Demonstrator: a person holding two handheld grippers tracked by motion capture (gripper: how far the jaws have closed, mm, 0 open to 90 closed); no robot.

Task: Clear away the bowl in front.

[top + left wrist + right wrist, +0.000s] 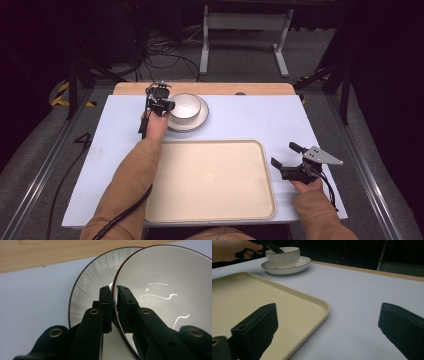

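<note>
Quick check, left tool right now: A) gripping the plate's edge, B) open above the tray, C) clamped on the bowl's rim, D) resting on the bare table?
C: in the left gripper view the left tool has one jaw inside and one outside the rim of the bowl, pads pressed on it; the bowl sits on the plate.

Cream tray (210, 200) flat near the front edge of the pale blue bench (250, 120). Wooden strip (210, 88) along the bench's far side. Beyond it, grey floor (240, 60) with tangled black cables (165, 55) and a white metal stand (245, 30).
</note>
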